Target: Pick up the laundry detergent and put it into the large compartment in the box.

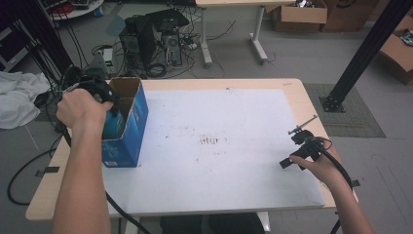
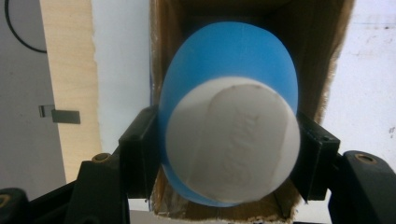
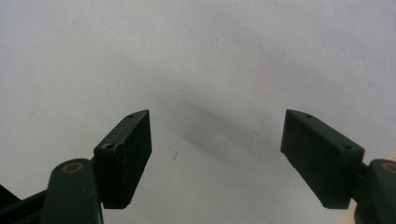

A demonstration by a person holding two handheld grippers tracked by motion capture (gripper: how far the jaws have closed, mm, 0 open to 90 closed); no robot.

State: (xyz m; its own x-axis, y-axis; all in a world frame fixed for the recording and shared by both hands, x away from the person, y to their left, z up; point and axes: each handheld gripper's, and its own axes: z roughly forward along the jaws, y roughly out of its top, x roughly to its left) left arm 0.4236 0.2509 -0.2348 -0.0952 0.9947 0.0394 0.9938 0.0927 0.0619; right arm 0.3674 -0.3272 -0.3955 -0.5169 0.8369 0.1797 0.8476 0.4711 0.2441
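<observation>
My left gripper (image 2: pixel 228 156) is shut on a blue bottle (image 2: pixel 229 65) with a white cap (image 2: pixel 233 140); the black pads press on its two sides just below the cap. The bottle points down into the open top of a blue cardboard box (image 2: pixel 308 42). In the high view the left gripper (image 1: pixel 109 103) reaches into that box (image 1: pixel 139 117) at the table's left side, held by the person's left hand. My right gripper (image 3: pixel 217 154) is open with nothing between its jaws, hovering low over the white mat (image 3: pixel 201 56); it shows at the table's right (image 1: pixel 292 158).
A white mat (image 1: pixel 214 141) covers most of the wooden table (image 1: pixel 304 97). Beyond the far edge stand computer towers with cables (image 1: pixel 151 41), a black post (image 1: pixel 363 53) at the right, and cardboard boxes (image 1: pixel 299 14). White cloth (image 1: pixel 17 97) lies off the left edge.
</observation>
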